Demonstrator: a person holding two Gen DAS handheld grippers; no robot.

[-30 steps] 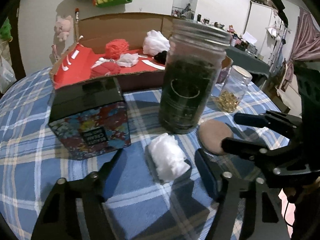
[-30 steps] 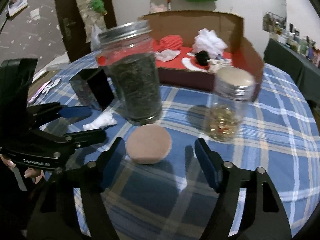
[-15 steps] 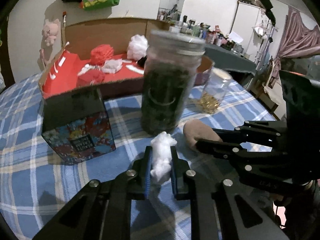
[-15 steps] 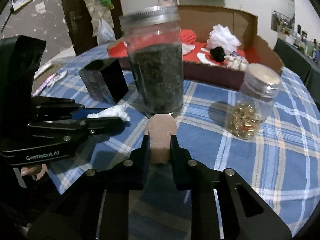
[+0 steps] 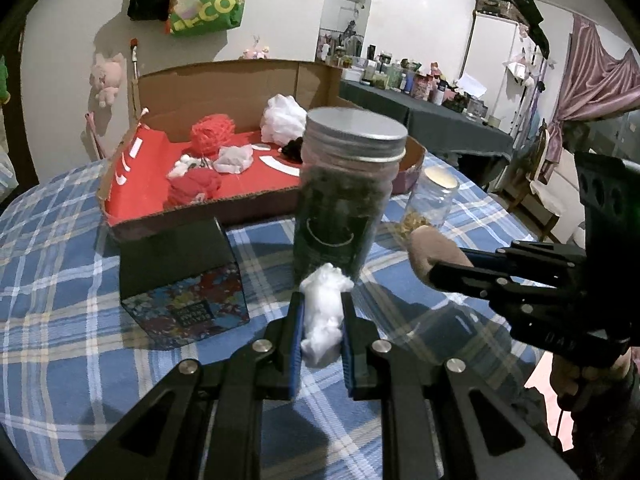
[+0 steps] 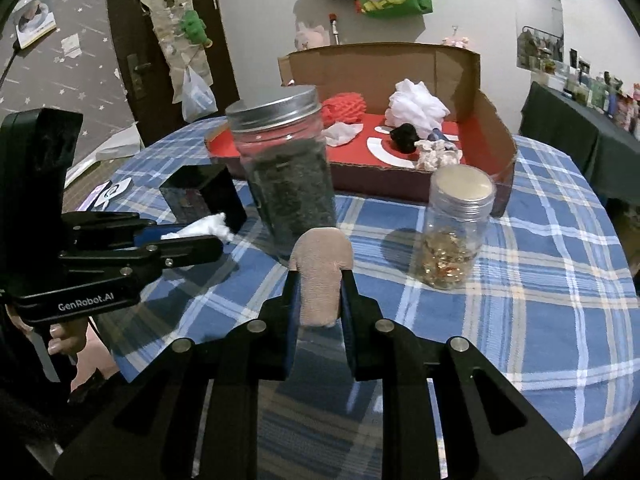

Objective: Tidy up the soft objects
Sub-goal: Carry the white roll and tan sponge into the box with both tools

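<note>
My left gripper (image 5: 322, 312) is shut on a white cotton wad (image 5: 323, 312), held a little above the blue plaid tablecloth (image 5: 60, 320). My right gripper (image 6: 320, 292) is shut on a tan round sponge pad (image 6: 321, 276), squeezed upright between the pads. Each gripper shows in the other's view: the right gripper (image 5: 440, 268) with the tan pad (image 5: 430, 246) at the right, the left gripper (image 6: 208, 240) with the cotton wad (image 6: 202, 228) at the left. Behind stands an open cardboard box with a red floor (image 5: 152, 176), (image 6: 496, 152), holding red yarn, white fluff and a black ball.
A tall glass jar of dark leaves (image 5: 344, 200), (image 6: 286, 176) stands just ahead of both grippers. A small jar with golden pieces (image 6: 454, 228), (image 5: 432, 200) sits to the right. A black box with a colourful side (image 5: 180, 276) rests on the left.
Both grippers went from open around their objects to shut on them. The cotton wad and the tan pad have come up off the tablecloth.
</note>
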